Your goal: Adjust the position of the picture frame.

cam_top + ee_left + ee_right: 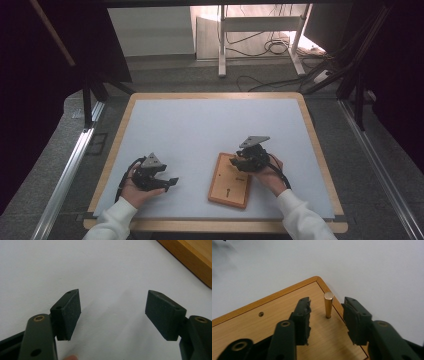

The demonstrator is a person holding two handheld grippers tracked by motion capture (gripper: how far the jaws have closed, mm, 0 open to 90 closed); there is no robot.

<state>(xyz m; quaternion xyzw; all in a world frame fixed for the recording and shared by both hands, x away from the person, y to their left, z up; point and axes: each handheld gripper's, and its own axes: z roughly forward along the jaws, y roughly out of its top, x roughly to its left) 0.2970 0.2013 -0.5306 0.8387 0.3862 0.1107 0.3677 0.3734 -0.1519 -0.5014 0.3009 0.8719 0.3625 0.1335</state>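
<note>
White table top (200, 130) carries a wooden board (222, 192) with an upright brass peg (328, 304). The right gripper (326, 315) is apart around the peg, not touching; closing seems next. The left gripper (113, 312) waits apart, holding nothing

In the high view the right gripper (243, 162) covers the far end of the wooden board (230, 187), so the brass peg (328, 304) standing there is hidden. A small dark mark near the board's middle is too small to tell. In the left gripper view the board (192, 260) is cut off by the top and right edges. In the right gripper view the board (262, 325) runs off the bottom and left edges. Both sleeves (117, 220) leave the near edge.
</note>
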